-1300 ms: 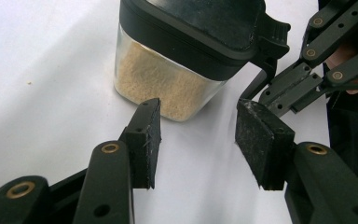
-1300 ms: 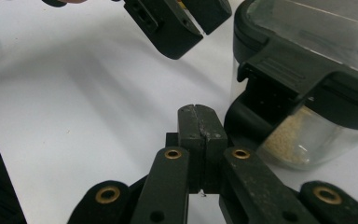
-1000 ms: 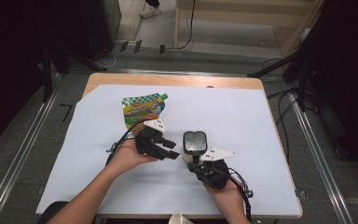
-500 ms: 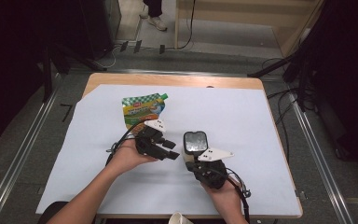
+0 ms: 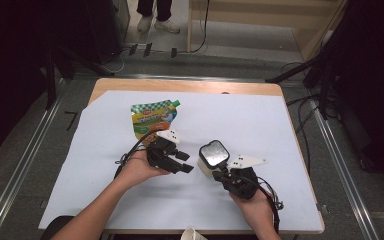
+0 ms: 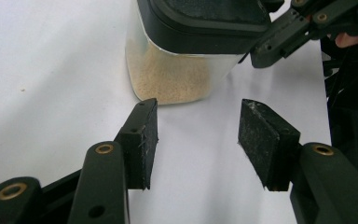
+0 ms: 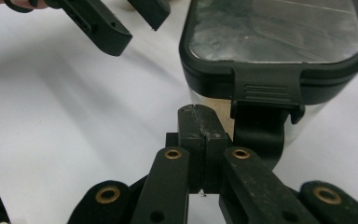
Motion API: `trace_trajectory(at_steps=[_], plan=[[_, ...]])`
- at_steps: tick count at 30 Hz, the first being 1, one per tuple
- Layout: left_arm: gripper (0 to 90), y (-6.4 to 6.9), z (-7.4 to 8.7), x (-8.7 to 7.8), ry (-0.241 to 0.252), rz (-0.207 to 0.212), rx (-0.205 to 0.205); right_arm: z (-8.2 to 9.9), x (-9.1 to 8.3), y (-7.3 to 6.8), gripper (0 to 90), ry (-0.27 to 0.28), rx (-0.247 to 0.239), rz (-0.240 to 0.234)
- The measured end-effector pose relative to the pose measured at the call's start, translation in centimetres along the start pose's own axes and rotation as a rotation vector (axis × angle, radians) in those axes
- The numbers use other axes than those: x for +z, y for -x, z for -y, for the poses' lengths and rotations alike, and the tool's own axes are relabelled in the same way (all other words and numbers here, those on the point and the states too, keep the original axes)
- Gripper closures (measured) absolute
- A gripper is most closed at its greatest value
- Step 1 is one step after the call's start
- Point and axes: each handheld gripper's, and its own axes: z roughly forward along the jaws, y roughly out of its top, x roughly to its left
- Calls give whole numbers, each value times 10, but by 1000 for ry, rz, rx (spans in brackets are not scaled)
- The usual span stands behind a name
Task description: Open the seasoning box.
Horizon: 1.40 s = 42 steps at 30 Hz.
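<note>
L to R: green checkered snack pouch (image 5: 153,116) lies at rear-left of white sheet (image 5: 280,130). Left gripper (image 5: 184,163) spread, jaws just been opening, nothing betw. them. Clear black-lidded container of beige grains (image 5: 213,156) stands mid-table, just beside the right gripper (image 5: 223,174), pressed together at container's latch.

In the left gripper view the container (image 6: 186,51) is cut off by the top edge, its lid top out of frame. In the right gripper view the lid's far side runs off the top edge, and the left tool (image 7: 121,21) is cropped at upper left. In the high view the pouch (image 5: 152,119) print is too small to read; a white cup (image 5: 192,235) is cut by the bottom edge.
</note>
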Motion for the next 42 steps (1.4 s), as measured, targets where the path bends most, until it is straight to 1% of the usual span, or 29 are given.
trace_trajectory(at_steps=[4,6,13,15,19,21,23,26,27,30,31,33,34,35,37,39,42], plan=[[483,2,0,2,-3,3,-2,1,-4,7,900,-14,15,4],[483,2,0,3,-1,5,3,2,-6,12,900,-24,19,9],[472,5,-1,6,-6,3,21,4,-14,28,900,-43,57,18],[479,5,-2,7,-3,12,19,4,-17,32,900,-42,62,27],[472,7,-3,9,14,11,41,6,-24,40,900,-43,80,45],[463,7,-5,11,19,13,42,7,-25,45,900,-43,86,50],[458,7,-6,13,23,24,28,7,-26,48,900,-44,92,56],[448,8,-10,18,9,45,23,7,-26,52,900,-47,91,58],[446,9,-11,20,4,40,31,7,-27,54,900,-52,92,57],[417,9,-14,23,7,27,48,5,-29,59,900,-57,88,63],[407,9,-14,23,7,27,48,5,-29,61,900,-57,86,63],[395,9,-17,23,36,22,47,4,-29,64,900,-57,87,64],[364,8,-19,24,44,28,41,3,-29,68,900,-55,97,70],[355,8,-21,25,48,37,32,3,-29,70,900,-53,100,70],[338,8,-24,28,45,46,27,1,-28,75,900,-45,102,78],[327,10,-28,32,32,30,40,-1,-27,80,900,-33,114,94],[302,12,-32,34,27,19,58,-1,-31,83,900,-27,129,91]])
